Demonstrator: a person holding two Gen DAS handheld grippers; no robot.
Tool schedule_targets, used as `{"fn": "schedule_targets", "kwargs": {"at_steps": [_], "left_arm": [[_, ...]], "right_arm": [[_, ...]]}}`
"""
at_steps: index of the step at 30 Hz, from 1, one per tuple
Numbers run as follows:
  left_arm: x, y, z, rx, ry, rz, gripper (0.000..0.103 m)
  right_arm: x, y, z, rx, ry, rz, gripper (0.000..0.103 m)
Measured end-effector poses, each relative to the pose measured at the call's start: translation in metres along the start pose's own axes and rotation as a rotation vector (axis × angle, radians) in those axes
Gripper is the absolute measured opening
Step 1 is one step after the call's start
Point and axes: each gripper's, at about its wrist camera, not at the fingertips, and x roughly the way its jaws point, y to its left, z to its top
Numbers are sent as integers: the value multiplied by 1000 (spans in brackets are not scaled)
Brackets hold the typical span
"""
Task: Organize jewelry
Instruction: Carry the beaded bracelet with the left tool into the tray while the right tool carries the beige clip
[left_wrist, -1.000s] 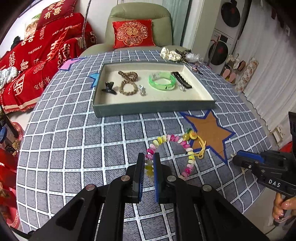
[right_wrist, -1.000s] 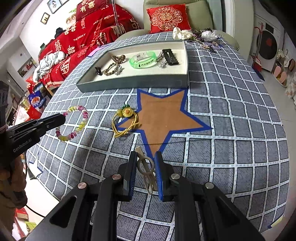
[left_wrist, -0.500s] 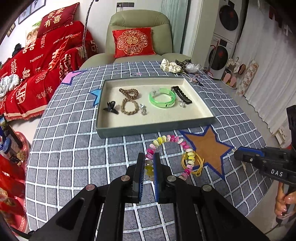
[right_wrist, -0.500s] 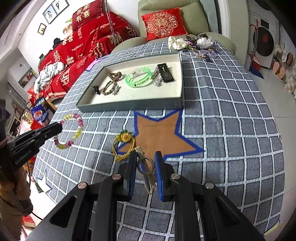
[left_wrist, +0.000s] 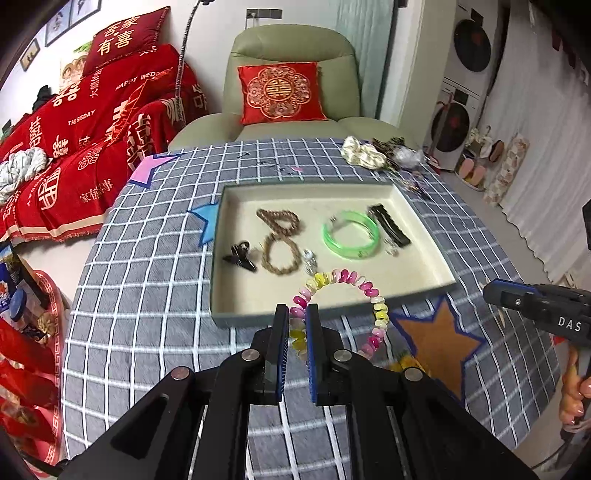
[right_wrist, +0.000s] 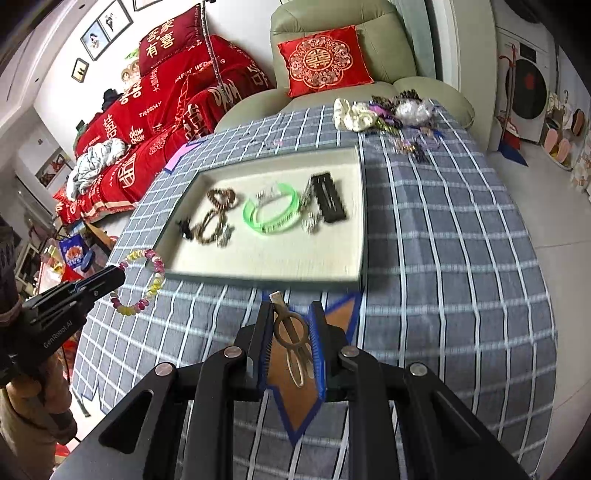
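While gripped, bead bracelet (left_wrist: 343, 295) loops pink-yellow.

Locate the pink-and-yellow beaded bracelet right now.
The pink-and-yellow beaded bracelet hangs pinched in the left gripper, lifted above the near edge of the grey tray, left of the brown star.

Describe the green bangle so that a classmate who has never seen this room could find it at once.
Start at the grey checked tablecloth and find the shallow cream-lined tray on it. The green bangle lies right of centre in the tray, between the brown bead bracelets and a black hair clip. It alone is translucent bright green, a smooth rigid ring.
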Motion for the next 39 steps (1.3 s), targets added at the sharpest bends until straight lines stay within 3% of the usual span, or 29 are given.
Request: {"fn": "schedule_targets", "kwargs": {"at_steps": [15, 29, 39], "left_arm": [[69, 17, 47, -25, 46, 43, 17], [116, 22, 40, -26, 132, 76, 17], [131, 17, 33, 18, 149, 117, 17]], "right_arm": [[61, 5, 73, 6, 33, 13, 21], [109, -2, 78, 25, 94, -12, 21], [134, -2, 69, 16, 127, -55, 21]]}}
